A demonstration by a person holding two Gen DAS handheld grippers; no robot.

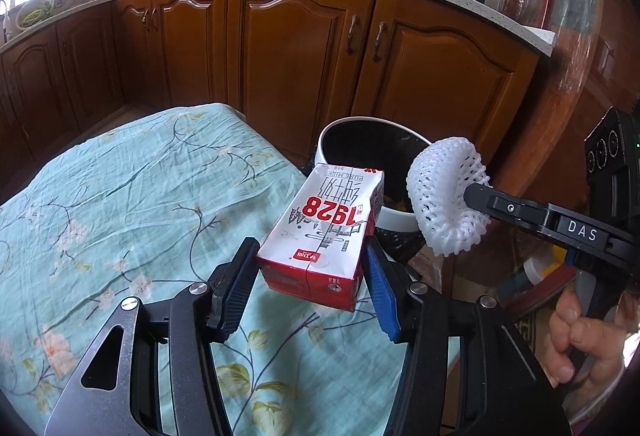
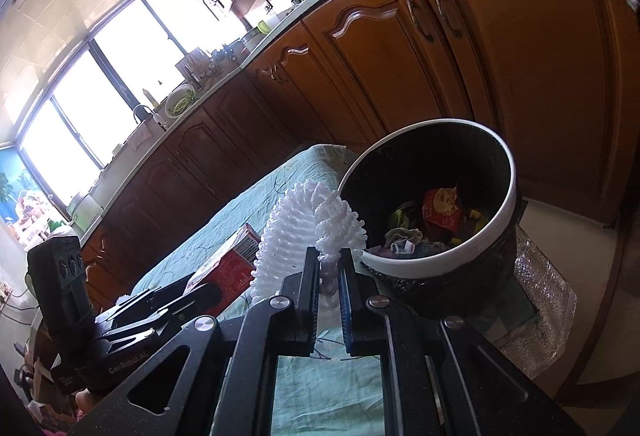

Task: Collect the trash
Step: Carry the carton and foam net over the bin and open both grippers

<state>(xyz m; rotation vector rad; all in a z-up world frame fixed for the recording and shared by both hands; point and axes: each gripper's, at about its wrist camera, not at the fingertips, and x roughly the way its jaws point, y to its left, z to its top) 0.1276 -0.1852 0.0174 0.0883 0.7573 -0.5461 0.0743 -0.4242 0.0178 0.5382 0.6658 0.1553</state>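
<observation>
I have both pieces of trash lifted off the worktop [image 1: 120,204] and carried toward its far right corner, because the bin [image 2: 508,204] stands just beyond that corner. My left tongs [image 1: 310,268] are part-way closed on the near end of a milk carton [image 1: 332,220], a stiff, flat-sided box of glossy red and white card, so squeezing its two long sides gives a firm hold; its far end reaches out to the bin's rim. My right tongs [image 2: 329,268] are pinched almost together on a white foam fruit net [image 2: 304,224], soft, knobbly and springy, curled into a loose ring beside the opening. The round bin has a white rim and black liner, with crumpled wrappers already at the bottom. The worktop wears a wrinkled teal flowered cloth.
</observation>
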